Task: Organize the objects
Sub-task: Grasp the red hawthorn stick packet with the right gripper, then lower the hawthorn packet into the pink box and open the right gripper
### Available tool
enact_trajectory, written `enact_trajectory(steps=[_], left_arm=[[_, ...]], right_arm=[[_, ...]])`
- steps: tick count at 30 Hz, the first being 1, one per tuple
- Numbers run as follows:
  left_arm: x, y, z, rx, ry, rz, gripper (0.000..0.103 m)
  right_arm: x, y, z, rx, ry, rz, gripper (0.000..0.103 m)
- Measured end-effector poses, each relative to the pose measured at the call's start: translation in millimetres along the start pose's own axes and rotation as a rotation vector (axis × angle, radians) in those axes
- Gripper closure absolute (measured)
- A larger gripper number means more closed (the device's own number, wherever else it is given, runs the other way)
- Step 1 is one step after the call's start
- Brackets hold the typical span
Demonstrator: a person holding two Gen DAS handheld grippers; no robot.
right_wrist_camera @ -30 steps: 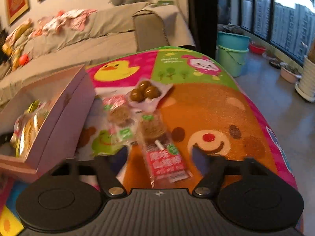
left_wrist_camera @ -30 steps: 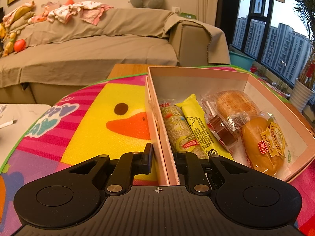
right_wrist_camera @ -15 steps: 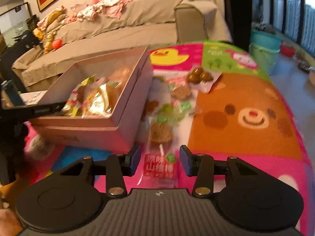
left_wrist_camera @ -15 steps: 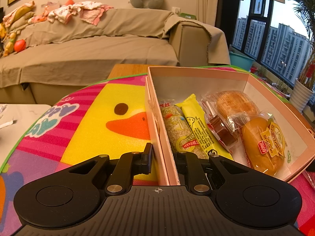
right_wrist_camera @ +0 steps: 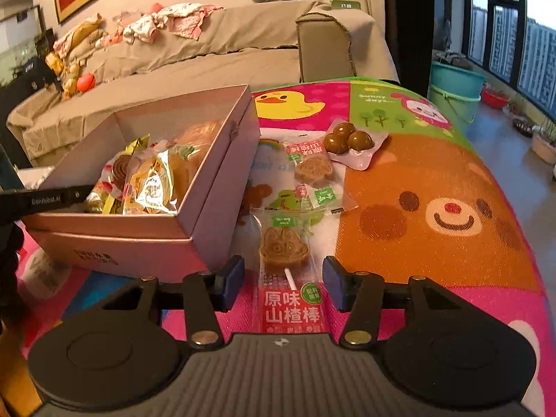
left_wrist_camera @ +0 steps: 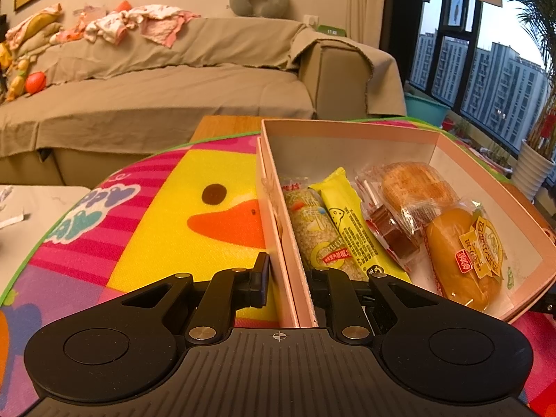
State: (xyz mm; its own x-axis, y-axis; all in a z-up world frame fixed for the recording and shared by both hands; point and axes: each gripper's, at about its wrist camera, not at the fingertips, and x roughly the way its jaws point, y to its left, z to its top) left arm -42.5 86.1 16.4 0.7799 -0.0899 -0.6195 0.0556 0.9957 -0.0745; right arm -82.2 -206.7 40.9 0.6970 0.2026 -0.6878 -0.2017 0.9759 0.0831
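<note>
My left gripper [left_wrist_camera: 288,271] is shut on the near left wall of the open pink box [left_wrist_camera: 347,128], one finger outside and one inside. The box holds a wrapped bun [left_wrist_camera: 458,257], a yellow bar [left_wrist_camera: 351,222] and other snack packets. In the right wrist view the box [right_wrist_camera: 222,201] stands at the left. A hawthorn lollipop packet [right_wrist_camera: 285,250] with a red label lies on the mat between the jaws of my right gripper [right_wrist_camera: 283,278]. Those jaws are opening and the pads do not touch the packet.
Two more lollipop packets [right_wrist_camera: 312,170] and a packet of brown balls [right_wrist_camera: 347,139] lie on the cartoon mat [right_wrist_camera: 434,180] beyond the near packet. A covered sofa [left_wrist_camera: 156,87] stands behind. A teal bucket [right_wrist_camera: 455,87] sits on the floor at the right.
The right gripper moved sideways, so the box now fills the left of its view. Its jaws narrowed around the lollipop packet, then widened a little. The left gripper has not moved.
</note>
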Motion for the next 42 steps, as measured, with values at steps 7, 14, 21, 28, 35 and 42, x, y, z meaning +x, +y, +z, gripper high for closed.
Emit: enact_trajectory(steps=[7,14,21,28,35,42], left_arm=[[0,1,-1,-0.004,0.003,-0.001,0.087],[0,2,-2,-0.006,-0.003,-0.004,0.087],[-1,2,-2,-0.009,-0.002,-0.001,0.087],[0,1,0,-0.017,0.021,0.003,0.087],[-9,3,8,-0.024,0.052,0.005,0.088],[-20,1,12,-0.03,0.022,0.014,0.088]], right_arm=[[-29,12,0,-0.042,-0.029,0.03,0.069],[-90,16,22,0.008,-0.18,0.118,0.069],[-122,40,49,-0.059,-0.311,0.134,0.069],[-106,52,68,-0.073,-0.261,0.182,0.069],[-83,71,100,-0.104,-0.246,0.198,0.069],[-26,83,133,-0.044,-0.161,0.215,0.069]])
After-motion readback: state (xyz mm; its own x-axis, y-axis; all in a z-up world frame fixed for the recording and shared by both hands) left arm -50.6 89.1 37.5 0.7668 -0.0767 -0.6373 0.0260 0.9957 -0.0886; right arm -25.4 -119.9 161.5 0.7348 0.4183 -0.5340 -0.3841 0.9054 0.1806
